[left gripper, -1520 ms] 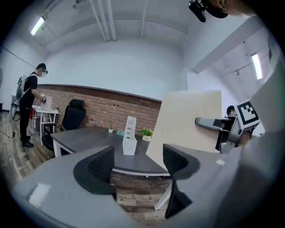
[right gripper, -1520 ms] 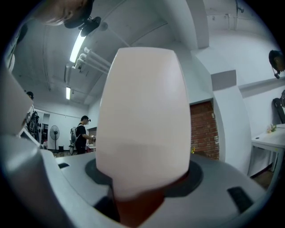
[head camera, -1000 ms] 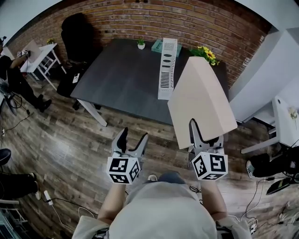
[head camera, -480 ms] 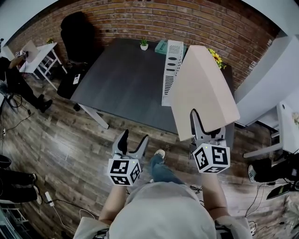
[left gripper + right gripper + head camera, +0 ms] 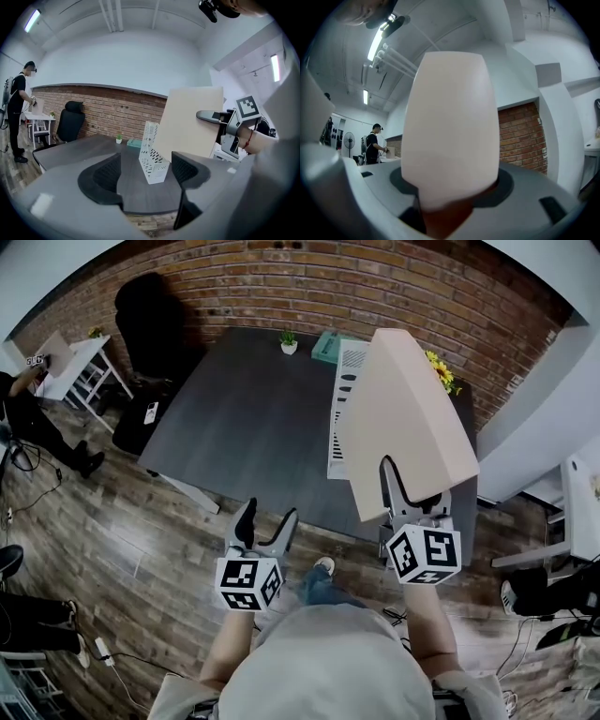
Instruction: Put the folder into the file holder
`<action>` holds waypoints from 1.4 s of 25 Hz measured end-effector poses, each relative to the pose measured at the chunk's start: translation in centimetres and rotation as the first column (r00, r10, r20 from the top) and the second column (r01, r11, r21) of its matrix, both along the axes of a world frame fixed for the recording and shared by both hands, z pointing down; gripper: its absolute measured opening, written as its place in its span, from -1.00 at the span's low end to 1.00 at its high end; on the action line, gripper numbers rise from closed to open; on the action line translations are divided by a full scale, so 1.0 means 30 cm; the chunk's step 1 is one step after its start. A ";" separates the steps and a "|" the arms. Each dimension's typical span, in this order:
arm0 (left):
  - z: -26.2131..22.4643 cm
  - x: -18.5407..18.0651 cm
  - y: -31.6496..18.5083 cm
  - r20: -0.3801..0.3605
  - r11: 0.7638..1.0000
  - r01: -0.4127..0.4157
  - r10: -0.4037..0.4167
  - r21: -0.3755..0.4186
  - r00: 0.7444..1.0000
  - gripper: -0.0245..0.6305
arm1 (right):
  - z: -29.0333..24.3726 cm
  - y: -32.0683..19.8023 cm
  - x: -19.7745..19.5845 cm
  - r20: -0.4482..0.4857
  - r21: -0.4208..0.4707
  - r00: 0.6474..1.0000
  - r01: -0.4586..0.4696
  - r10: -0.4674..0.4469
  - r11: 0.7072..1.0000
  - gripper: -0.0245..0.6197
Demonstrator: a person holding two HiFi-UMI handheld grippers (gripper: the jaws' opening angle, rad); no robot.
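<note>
A pale beige folder (image 5: 405,423) stands upright in my right gripper (image 5: 410,495), whose jaws are shut on its lower edge; it fills the right gripper view as a broad beige folder (image 5: 450,122). The white perforated file holder (image 5: 343,409) stands on the dark table (image 5: 244,423), partly hidden behind the folder; the left gripper view shows the file holder (image 5: 152,154) upright. My left gripper (image 5: 266,523) hangs open and holds nothing, over the floor short of the table's near edge. The left gripper view also catches the folder (image 5: 190,122) to the right.
A small potted plant (image 5: 289,338) and a teal box (image 5: 325,345) sit at the table's far edge, yellow flowers (image 5: 441,371) at its far right corner. A black chair (image 5: 150,320) stands left of the table. A person (image 5: 18,112) works at a white side table far left.
The person has stepped toward the table, so it and the file holder lie closer below. The folder stays upright in my right gripper; both grippers hold the same pose.
</note>
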State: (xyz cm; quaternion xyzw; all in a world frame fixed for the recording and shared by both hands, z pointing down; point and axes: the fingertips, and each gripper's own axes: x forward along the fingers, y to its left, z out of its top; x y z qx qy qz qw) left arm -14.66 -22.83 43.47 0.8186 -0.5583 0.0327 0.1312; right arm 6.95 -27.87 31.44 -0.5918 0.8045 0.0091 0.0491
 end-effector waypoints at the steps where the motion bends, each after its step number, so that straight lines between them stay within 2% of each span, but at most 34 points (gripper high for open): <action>1: -0.004 -0.003 -0.024 -0.001 1.000 0.000 0.000 0.001 1.000 0.08 | 0.000 -0.023 0.001 0.000 -0.002 1.000 -0.003 0.003 1.000 -0.04; 16: -0.018 0.029 -0.270 0.011 0.999 -0.038 0.037 0.004 0.999 0.08 | 0.022 -0.242 0.039 -0.001 -0.028 0.999 -0.038 0.038 0.999 -0.04; 24: -0.021 0.022 -0.331 0.012 0.999 -0.039 0.039 0.002 0.999 0.08 | 0.008 -0.313 0.016 -0.004 -0.020 0.999 -0.042 0.041 0.999 -0.04; 35: 0.006 0.015 -0.396 0.007 0.999 -0.029 0.029 -0.015 1.000 0.08 | 0.044 -0.442 -0.036 -0.048 -0.054 0.995 -0.089 0.086 0.995 -0.05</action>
